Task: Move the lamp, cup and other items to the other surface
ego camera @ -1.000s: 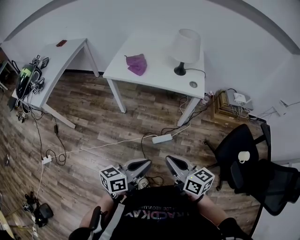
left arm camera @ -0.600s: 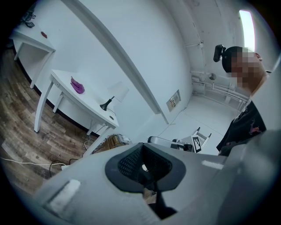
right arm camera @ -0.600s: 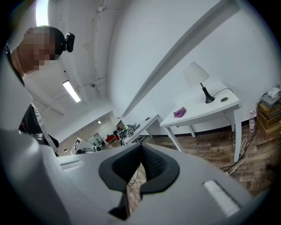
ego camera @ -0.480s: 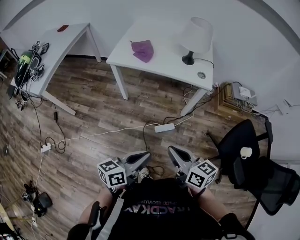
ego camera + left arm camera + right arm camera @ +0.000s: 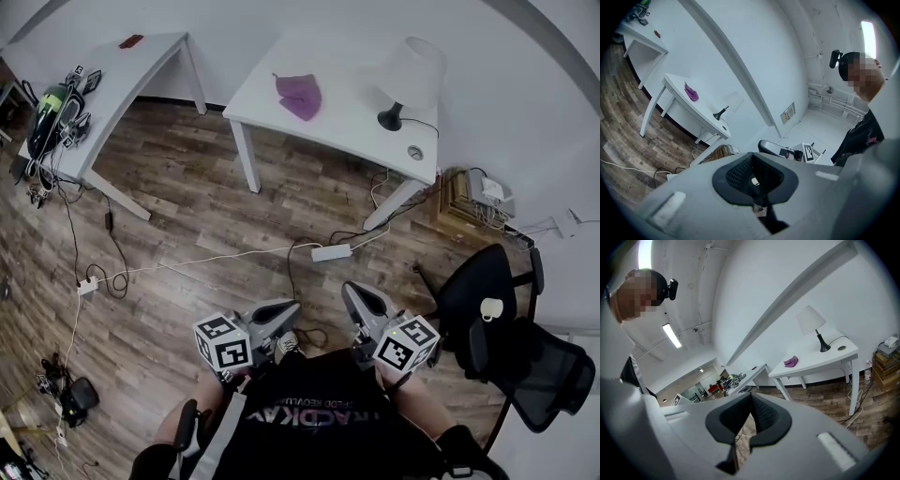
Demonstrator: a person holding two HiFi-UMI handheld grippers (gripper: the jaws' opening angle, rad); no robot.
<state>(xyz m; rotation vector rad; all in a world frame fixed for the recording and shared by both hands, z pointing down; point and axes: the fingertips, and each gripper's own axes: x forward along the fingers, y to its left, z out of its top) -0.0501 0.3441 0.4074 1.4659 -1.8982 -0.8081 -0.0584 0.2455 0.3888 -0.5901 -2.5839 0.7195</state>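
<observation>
A white-shaded lamp (image 5: 412, 75) with a black base stands at the right end of a white table (image 5: 356, 122), far ahead of me. A purple cloth (image 5: 300, 96) lies on the same table. A white cup (image 5: 489, 308) rests on a black office chair (image 5: 487, 291) at my right. Both grippers hang low near my body, over the wood floor. The left gripper (image 5: 286, 314) and the right gripper (image 5: 361, 295) are shut and hold nothing. The left gripper view shows the lamp (image 5: 729, 104) and cloth (image 5: 691, 92); the right gripper view shows the lamp (image 5: 813, 324) and cloth (image 5: 791, 362).
A second white table (image 5: 141, 56) stands at the far left with a small red item (image 5: 130, 41) and a pile of gear (image 5: 52, 112). Cables and a white power strip (image 5: 330, 252) lie on the floor. A small round grey thing (image 5: 415, 153) sits near the lamp.
In the head view the tables and lamp have slid to the right and up a little. Both grippers stay shut and empty, low in the picture.
</observation>
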